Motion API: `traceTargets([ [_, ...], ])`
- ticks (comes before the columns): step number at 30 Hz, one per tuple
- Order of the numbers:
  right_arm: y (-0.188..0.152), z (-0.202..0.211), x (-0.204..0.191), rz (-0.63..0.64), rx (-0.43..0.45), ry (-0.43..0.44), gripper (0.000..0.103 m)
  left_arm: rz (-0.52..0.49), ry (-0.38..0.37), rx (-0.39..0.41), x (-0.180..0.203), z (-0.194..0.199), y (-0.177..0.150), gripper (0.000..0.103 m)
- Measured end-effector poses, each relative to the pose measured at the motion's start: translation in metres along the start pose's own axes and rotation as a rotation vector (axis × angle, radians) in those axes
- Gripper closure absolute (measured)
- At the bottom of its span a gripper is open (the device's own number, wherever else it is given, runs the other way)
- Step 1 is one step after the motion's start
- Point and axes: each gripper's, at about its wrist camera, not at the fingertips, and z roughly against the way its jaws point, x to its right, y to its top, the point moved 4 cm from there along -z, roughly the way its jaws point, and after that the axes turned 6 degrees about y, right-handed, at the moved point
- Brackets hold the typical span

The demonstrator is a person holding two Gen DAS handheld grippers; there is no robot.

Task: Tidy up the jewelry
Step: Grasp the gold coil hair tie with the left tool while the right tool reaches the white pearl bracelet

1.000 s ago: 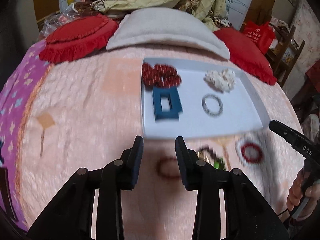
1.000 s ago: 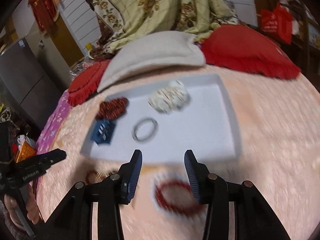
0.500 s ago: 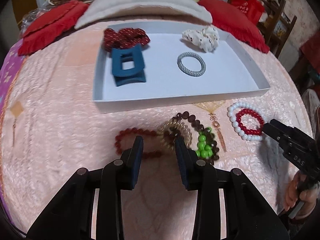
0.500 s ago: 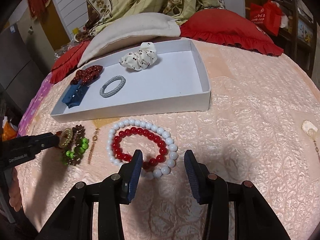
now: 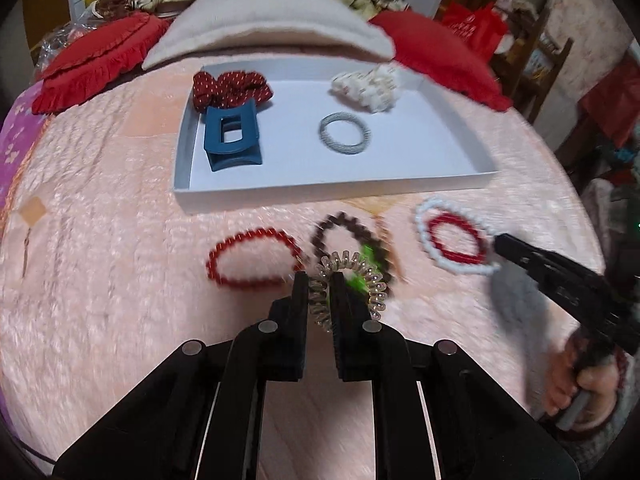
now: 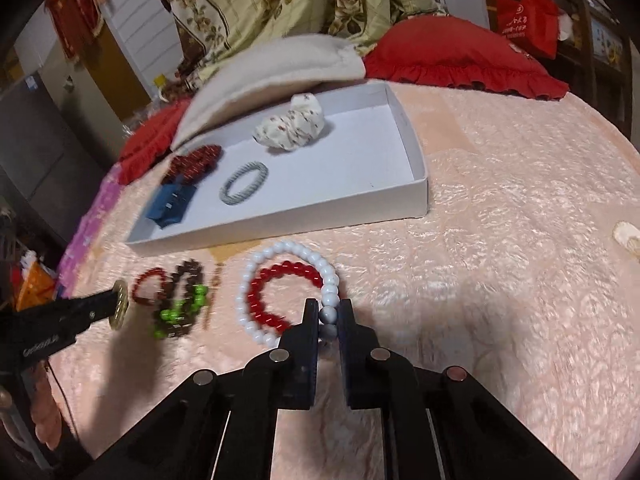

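Note:
My left gripper [image 5: 319, 280] is closing its jaws on a clear spiral hair tie [image 5: 360, 270], whose coil is pinched between the pads just above the pink bedspread. My right gripper [image 6: 329, 312] is closing on a white bead bracelet [image 6: 280, 248], with one bead squeezed between its pads. A red bead bracelet [image 6: 280, 270] lies inside the white one. A second red bracelet [image 5: 252, 236], a brown one [image 5: 344, 220] and green beads [image 5: 366, 252] lie beside the spiral tie. Behind them stands the white tray [image 5: 320, 196].
The tray holds a blue claw clip [image 5: 230, 136], a red scrunchie [image 5: 230, 86], a grey hair tie [image 5: 344, 134] and a white scrunchie [image 5: 368, 84]. Red cushions [image 5: 100, 56] and a beige pillow [image 5: 264, 20] lie behind it.
Both grippers came down onto the bedspread and their jaws went from apart to closed, the left on the spiral hair tie, the right on the white bead bracelet.

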Motion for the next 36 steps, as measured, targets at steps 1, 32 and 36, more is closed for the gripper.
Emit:
traceTargets([
  [1, -0.002, 0.007, -0.001, -0.006, 0.011, 0.007, 0.094, 0.012, -0.026, 0.006, 0.001, 0.009, -0.004, 0.094],
  [32, -0.047, 0.027, 0.028, 0.086, -0.01, -0.198, 0.054, 0.182, -0.099, -0.028, -0.05, 0.019, -0.081, 0.078],
  [36, -0.048, 0.024, 0.027, 0.113, -0.001, -0.229, 0.054, 0.16, -0.086, -0.036, -0.047, 0.013, -0.083, 0.078],
])
